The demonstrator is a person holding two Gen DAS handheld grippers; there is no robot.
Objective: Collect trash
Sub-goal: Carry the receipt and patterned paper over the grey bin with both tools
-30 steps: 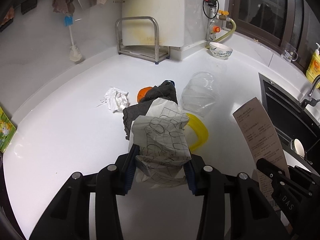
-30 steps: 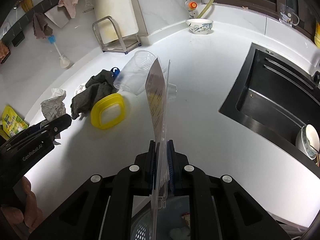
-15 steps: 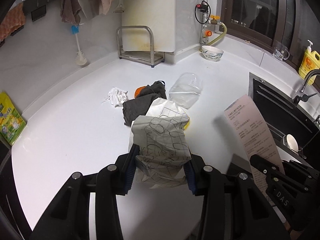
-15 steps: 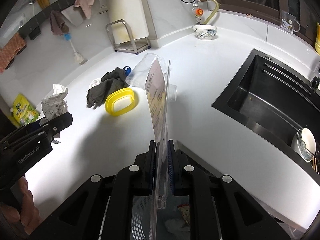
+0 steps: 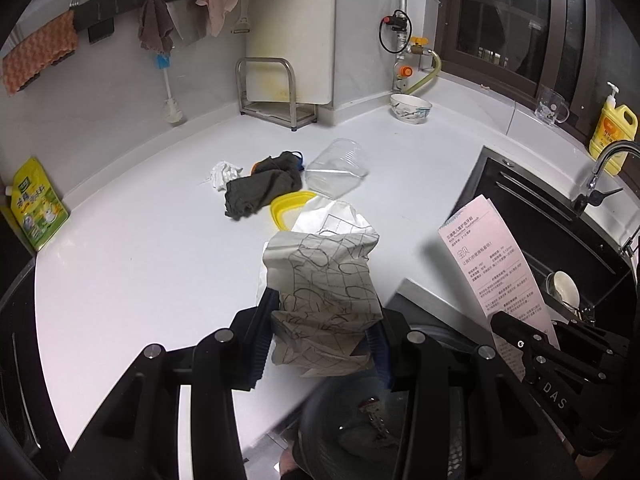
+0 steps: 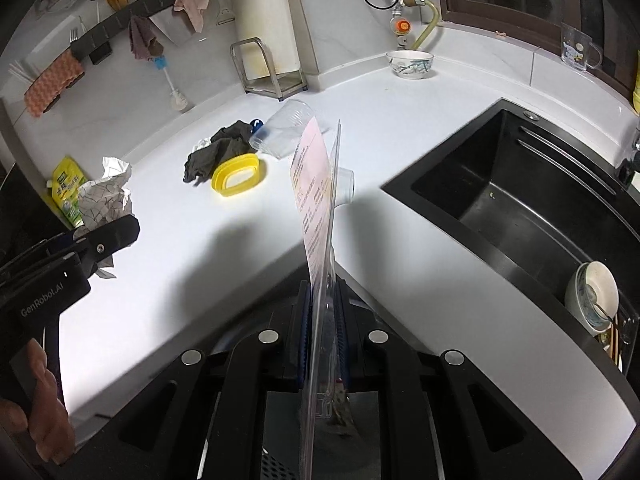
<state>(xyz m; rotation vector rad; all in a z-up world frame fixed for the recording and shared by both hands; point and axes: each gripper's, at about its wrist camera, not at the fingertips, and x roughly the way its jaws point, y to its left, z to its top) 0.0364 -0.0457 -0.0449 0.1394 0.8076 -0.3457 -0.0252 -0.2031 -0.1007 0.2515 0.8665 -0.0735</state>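
Note:
My left gripper (image 5: 322, 320) is shut on a crumpled white paper with black line drawings (image 5: 328, 272), held above the counter's front edge. In the right wrist view this left gripper (image 6: 106, 240) and its paper (image 6: 106, 196) show at the left, with a hand below. My right gripper (image 6: 323, 312) is shut on a pink printed card in a clear plastic pack (image 6: 314, 184) that stands upright; the card (image 5: 492, 264) also shows at the right of the left wrist view. A dark bin (image 5: 360, 424) with scraps inside lies below both grippers.
On the white counter (image 5: 140, 260) lie a yellow lid (image 5: 286, 210), a dark cloth (image 5: 260, 192), a clear plastic container (image 5: 336, 166), a white tissue (image 5: 222, 172) and a small clear cup (image 6: 344, 186). A black sink (image 6: 520, 200) is at the right, a bowl (image 5: 410, 108) at the back.
Both grippers have drawn back from the counter items toward its front edge and risen a little, each keeping its hold. The bin has come into view beneath them.

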